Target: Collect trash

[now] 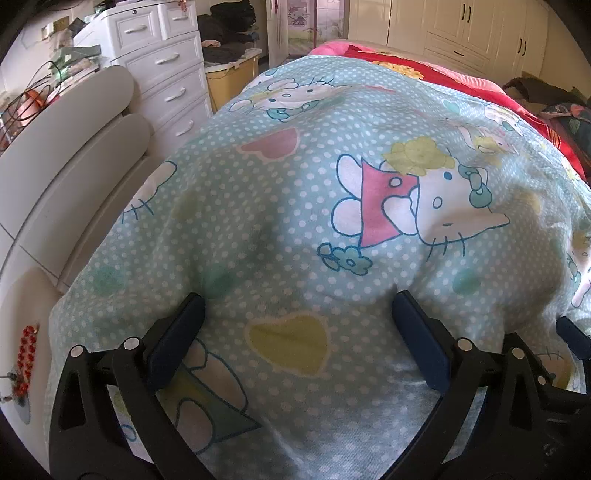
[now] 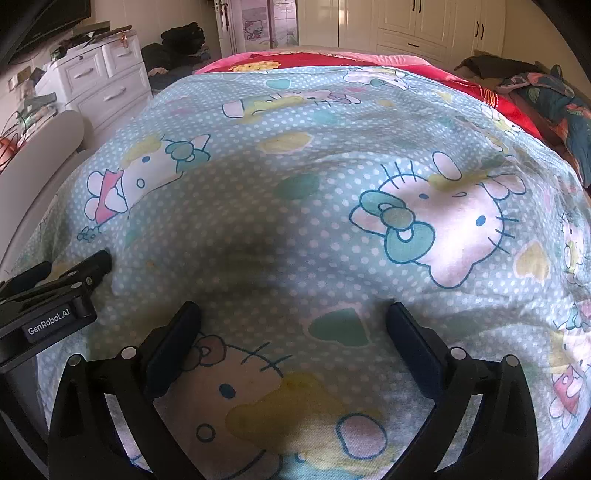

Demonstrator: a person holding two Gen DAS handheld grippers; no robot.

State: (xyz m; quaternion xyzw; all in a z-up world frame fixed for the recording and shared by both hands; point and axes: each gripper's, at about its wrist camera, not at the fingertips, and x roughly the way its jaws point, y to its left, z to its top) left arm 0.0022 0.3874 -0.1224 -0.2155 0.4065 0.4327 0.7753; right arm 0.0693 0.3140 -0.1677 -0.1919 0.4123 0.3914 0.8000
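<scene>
Left of the bed sheet (image 1: pixel 295 206): white drawers (image 1: pixel 162 62). Over the sheet: left gripper (image 1: pixel 299 310), then right gripper (image 2: pixel 293 317), 2 wide-open jaws each, empty. No trash visible anywhere; best scanned beyond the sheet before reaching.

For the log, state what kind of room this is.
Most likely a bedroom: a bed under a pale blue polka-dot cartoon-cat sheet, a white plastic chest of drawers beside it, and cream built-in wardrobes behind.
</scene>
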